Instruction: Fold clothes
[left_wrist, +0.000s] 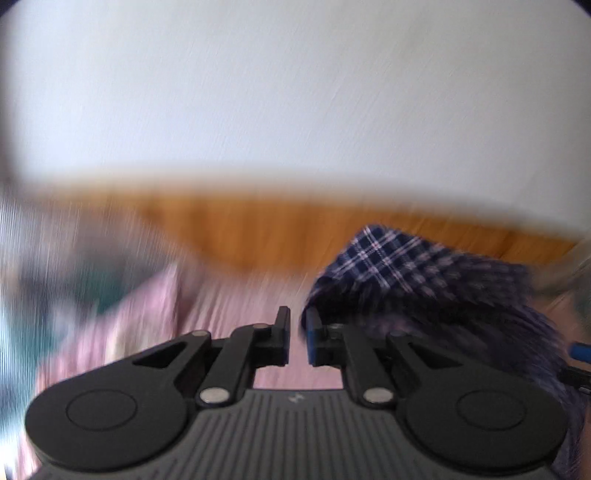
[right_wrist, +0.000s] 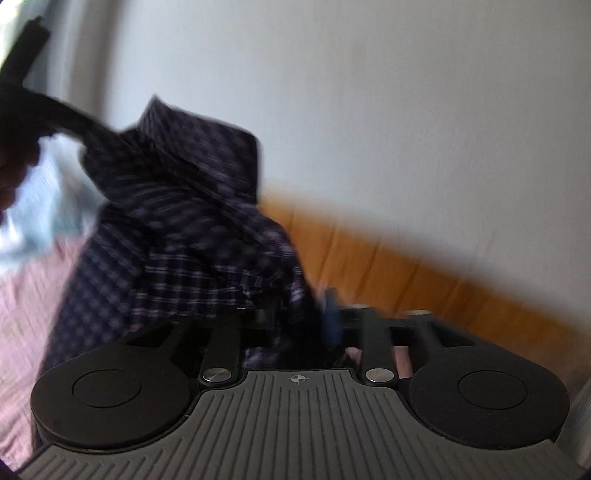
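Observation:
A dark blue plaid shirt (left_wrist: 406, 266) hangs bunched in the air above a pink bed sheet (left_wrist: 229, 302). In the left wrist view my left gripper (left_wrist: 297, 325) shows a narrow gap with only sheet behind it; the shirt lies against the outer side of its right finger. In the right wrist view the shirt (right_wrist: 177, 206) drapes over my right gripper (right_wrist: 295, 317), whose jaws stand apart with loose cloth between them. Its left finger is hidden under the cloth and the blue pad (right_wrist: 330, 317) of the other shows. The left gripper (right_wrist: 55, 107) meets the shirt's top at upper left. Both views are blurred.
A wooden headboard (left_wrist: 258, 229) runs behind the bed below a white wall (left_wrist: 295, 92). A blurred heap of other clothes (left_wrist: 55, 277) lies at the left of the bed. Light blue cloth (right_wrist: 44, 206) sits behind the shirt, near a hand (right_wrist: 11, 173).

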